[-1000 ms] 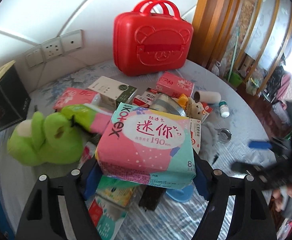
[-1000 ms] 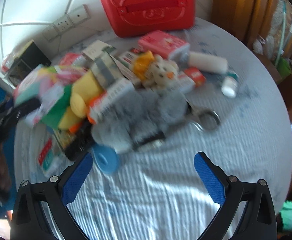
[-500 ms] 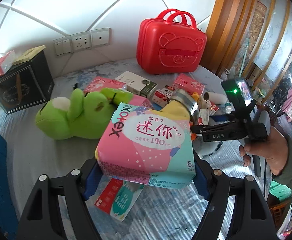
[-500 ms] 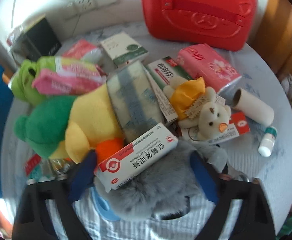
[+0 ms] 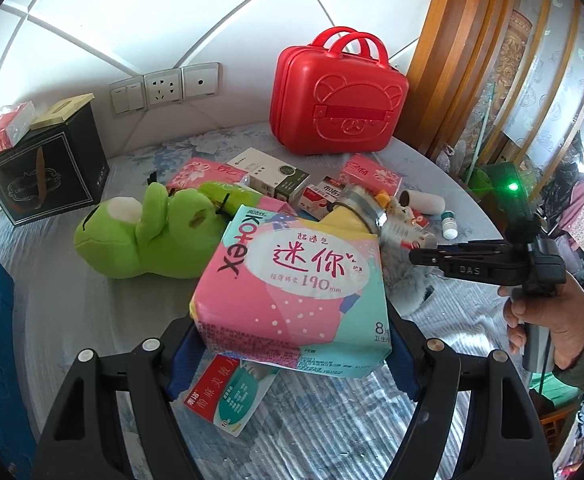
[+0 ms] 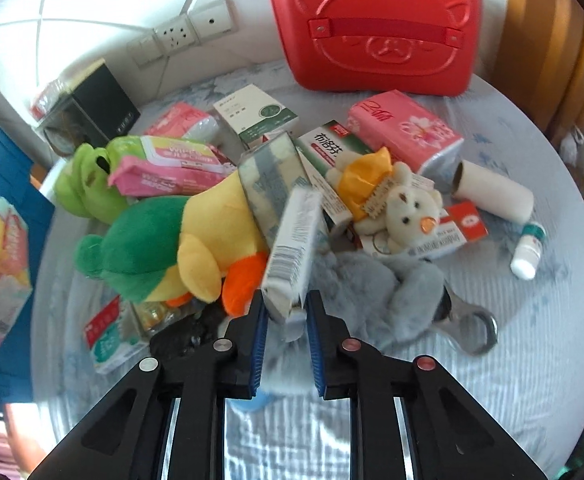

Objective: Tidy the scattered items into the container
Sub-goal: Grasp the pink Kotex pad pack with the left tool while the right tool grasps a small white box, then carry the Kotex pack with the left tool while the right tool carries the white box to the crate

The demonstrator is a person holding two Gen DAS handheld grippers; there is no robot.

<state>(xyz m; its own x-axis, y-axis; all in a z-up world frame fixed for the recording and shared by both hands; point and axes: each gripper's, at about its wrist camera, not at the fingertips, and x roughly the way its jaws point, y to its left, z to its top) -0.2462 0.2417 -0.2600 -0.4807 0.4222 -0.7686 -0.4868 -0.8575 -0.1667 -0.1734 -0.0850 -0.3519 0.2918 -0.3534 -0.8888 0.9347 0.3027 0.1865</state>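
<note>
My left gripper (image 5: 292, 340) is shut on a pink and teal Kotex pack (image 5: 292, 280), held above the table. In the right wrist view the same pack (image 6: 2, 272) shows at the far left. My right gripper (image 6: 287, 308) has its jaws closing hard, and both blue pads press on the near end of a white medicine box (image 6: 292, 240) that stands tilted up out of the pile. The left wrist view shows a hand holding the right gripper (image 5: 419, 256) over the pile. The red bear suitcase (image 6: 375, 28) (image 5: 339, 100) stands shut at the back by the wall.
The pile holds a green frog plush (image 5: 144, 236), a yellow and green duck plush (image 6: 172, 248), a small bear (image 6: 407, 208), pink tissue packs (image 6: 407, 128) and a grey furry item (image 6: 371, 292). Right of them lie a paper roll (image 6: 491, 192), a small bottle (image 6: 527, 252) and a bottle opener (image 6: 471, 328). A black box (image 5: 48, 172) stands back left.
My right gripper came in over the pile and went from wide open to shut on the white box, tipping it up. My left gripper drew back with the pack.
</note>
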